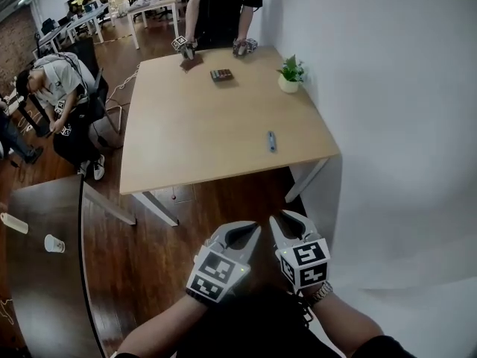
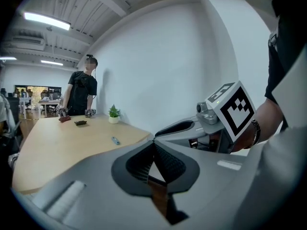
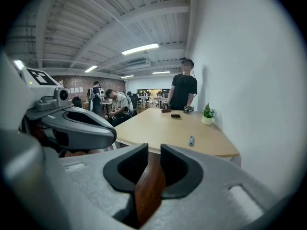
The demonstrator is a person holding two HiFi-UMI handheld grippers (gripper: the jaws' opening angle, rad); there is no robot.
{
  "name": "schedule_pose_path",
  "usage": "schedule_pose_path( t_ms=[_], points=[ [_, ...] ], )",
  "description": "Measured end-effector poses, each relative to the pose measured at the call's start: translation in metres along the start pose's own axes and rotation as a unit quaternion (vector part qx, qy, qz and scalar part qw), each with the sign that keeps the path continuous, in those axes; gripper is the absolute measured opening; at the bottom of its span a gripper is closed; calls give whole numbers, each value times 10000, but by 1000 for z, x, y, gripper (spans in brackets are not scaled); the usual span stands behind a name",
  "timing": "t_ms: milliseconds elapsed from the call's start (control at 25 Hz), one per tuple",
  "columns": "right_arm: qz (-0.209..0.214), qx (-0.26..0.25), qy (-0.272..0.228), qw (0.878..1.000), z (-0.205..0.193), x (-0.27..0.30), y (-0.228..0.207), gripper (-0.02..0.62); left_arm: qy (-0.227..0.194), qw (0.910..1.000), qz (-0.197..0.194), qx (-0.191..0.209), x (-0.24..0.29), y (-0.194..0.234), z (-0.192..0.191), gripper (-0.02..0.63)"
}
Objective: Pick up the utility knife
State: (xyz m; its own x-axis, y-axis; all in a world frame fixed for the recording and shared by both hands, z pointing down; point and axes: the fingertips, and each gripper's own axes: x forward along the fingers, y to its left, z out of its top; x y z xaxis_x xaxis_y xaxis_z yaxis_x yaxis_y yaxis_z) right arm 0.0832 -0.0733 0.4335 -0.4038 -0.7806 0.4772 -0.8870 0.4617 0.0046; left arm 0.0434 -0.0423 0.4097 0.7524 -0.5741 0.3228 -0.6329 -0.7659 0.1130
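Observation:
The utility knife (image 1: 271,141), a small blue-grey bar, lies on the light wooden table (image 1: 194,140) near its right front corner. It also shows in the left gripper view (image 2: 115,140) and the right gripper view (image 3: 191,140). Both grippers hover side by side over the wooden floor, well short of the table. My left gripper (image 1: 250,233) (image 2: 153,142) is shut, its tips meeting with nothing between them. My right gripper (image 1: 287,221) (image 3: 154,150) stands open by a narrow gap and holds nothing.
A potted plant (image 1: 289,73) and a dark flat object (image 1: 221,74) sit at the table's far end. A person in black (image 1: 220,6) stands there holding grippers. Another person (image 1: 59,88) sits at the left. A dark table (image 1: 45,274) is lower left; a white wall (image 1: 387,125) runs along the right.

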Motion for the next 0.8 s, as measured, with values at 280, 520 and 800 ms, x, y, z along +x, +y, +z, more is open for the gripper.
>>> schedule_pose_path(
  t_ms=[280, 520, 800],
  points=[
    [-219, 96, 145, 9996, 10, 44, -23, 78, 114, 9999, -50, -93, 13, 34, -1, 17],
    [-294, 228, 206, 9991, 13, 96, -65, 100, 319, 9993, 41, -174, 50, 68, -2, 17],
    [-274, 412, 505, 9975, 1, 173, -127, 124, 725, 9961, 191, -472, 113, 112, -14, 17]
  ],
)
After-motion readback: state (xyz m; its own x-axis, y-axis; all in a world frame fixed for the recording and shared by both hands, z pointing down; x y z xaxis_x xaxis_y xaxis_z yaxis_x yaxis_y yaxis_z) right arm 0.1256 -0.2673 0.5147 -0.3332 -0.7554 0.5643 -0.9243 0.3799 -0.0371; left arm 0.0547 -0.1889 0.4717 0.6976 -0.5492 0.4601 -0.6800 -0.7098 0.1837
